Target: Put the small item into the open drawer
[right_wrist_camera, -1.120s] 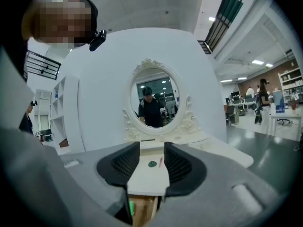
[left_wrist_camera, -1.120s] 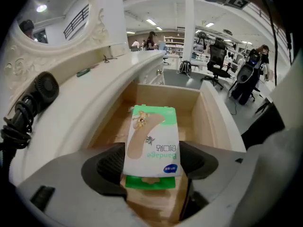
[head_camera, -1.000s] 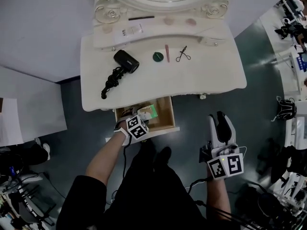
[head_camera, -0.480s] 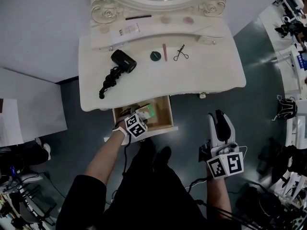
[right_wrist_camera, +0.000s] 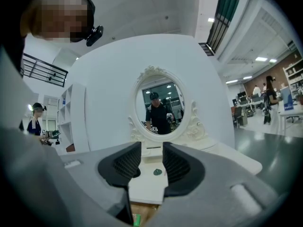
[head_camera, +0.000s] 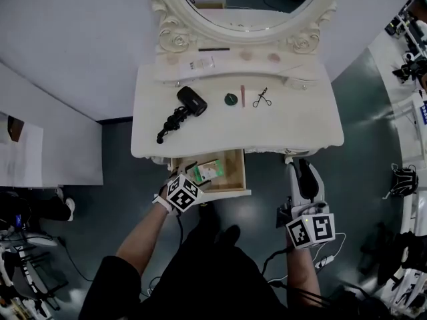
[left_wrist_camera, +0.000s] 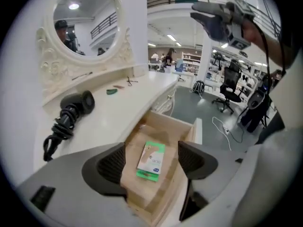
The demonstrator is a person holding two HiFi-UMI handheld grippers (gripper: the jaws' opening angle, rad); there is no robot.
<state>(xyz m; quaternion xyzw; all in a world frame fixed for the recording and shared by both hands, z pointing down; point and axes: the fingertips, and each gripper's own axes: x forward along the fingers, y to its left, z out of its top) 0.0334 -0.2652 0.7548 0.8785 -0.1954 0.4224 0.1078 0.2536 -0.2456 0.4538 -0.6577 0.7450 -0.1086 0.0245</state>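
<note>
A small green and white packet [head_camera: 207, 171] lies flat on the floor of the open wooden drawer [head_camera: 241, 172] under the white dressing table [head_camera: 293, 129]. My left gripper [head_camera: 193, 177] hovers over the drawer's front left corner. In the left gripper view its jaws [left_wrist_camera: 152, 157] are apart and closing, with the packet [left_wrist_camera: 151, 163] below them, untouched, inside the drawer [left_wrist_camera: 163, 124]. My right gripper [head_camera: 304, 172] hangs right of the drawer, off the table's front edge. It is open and empty [right_wrist_camera: 152, 162], and points at the mirror.
On the tabletop lie a black hair dryer [head_camera: 190, 102] with its coiled cord, a round green item [head_camera: 231, 99], a pink stick [head_camera: 243, 95] and an eyelash curler [head_camera: 261, 99]. An oval mirror [head_camera: 247, 5] stands at the back. Grey floor surrounds the table.
The head view has shifted, so the table sits lower and further right in frame. My left gripper has drawn slightly back and left from the packet. The right gripper has barely moved.
</note>
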